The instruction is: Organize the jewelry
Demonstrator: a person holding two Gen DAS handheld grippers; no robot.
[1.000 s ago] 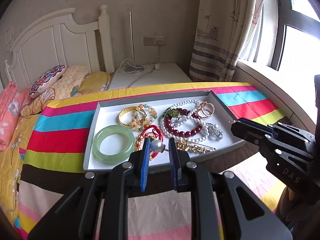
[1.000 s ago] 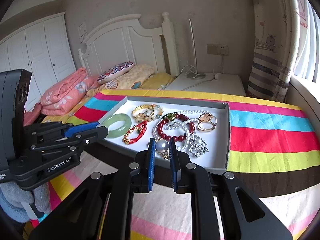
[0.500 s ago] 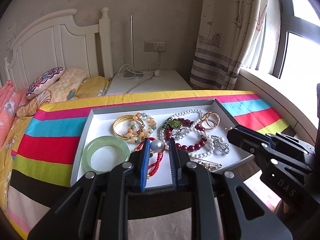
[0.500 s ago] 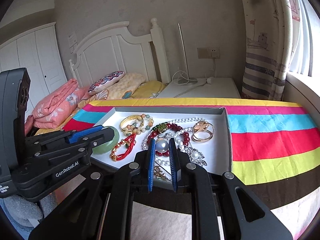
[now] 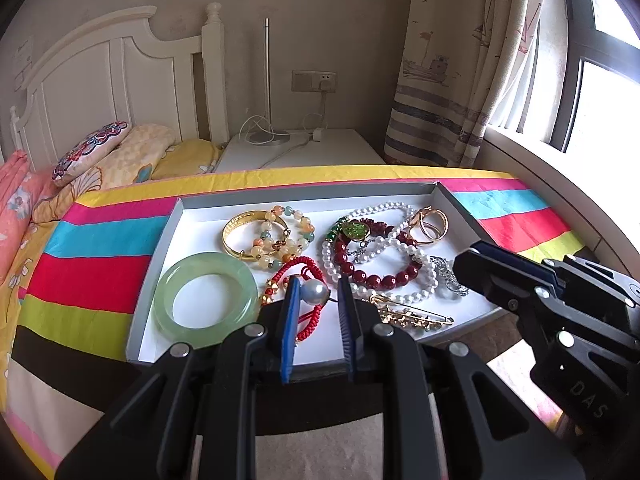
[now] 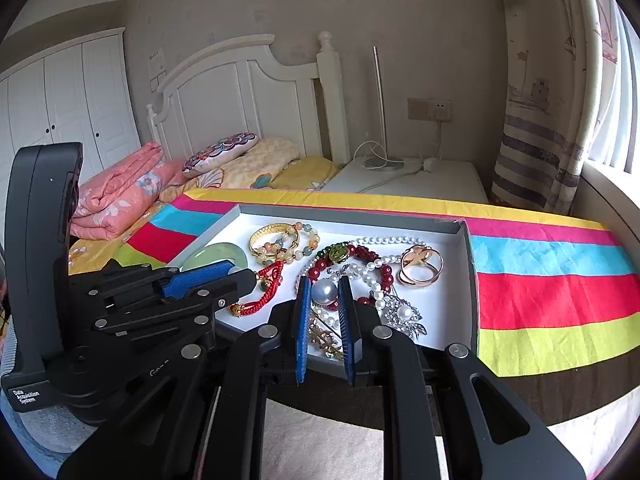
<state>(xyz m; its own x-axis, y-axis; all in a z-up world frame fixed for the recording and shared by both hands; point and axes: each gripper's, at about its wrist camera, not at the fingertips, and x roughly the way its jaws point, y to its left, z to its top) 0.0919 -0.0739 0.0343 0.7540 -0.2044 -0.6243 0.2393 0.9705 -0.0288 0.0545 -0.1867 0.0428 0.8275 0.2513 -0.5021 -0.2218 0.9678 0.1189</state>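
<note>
Holding bracelets, pearls and rings, tray [image 5: 160, 248] rests on striped cloth [image 5: 92, 264].

Pretty clearly a home bedroom: white headboard [image 6: 240, 92] at 11 o'clock, pillows [image 6: 220, 150], a wardrobe [image 6: 72, 100] at 9, nautical-looking curtain [image 5: 460, 60] by the window [image 5: 600, 80].

Bedspread [image 5: 96, 280]: striped in yellow, pink, blue, red, green and dark brown, spread beyond and to both sides of the jaws.
Headboard [image 6: 240, 100]: white, panelled, standing far ahead and left of the jaws.
Pillows [image 6: 224, 150]: a patterned one lying on a yellow one, just below the headboard.
Folded quilt [image 6: 116, 192]: pink, floral, far left.
Nightstand [image 5: 300, 152]: white, straight ahead, carrying a slim lamp [image 5: 267, 80] and white cable.
Curtain [image 5: 460, 60]: boat print, ahead and to the right.
Wardrobe [image 6: 68, 100]: white doors, upper left.
</note>
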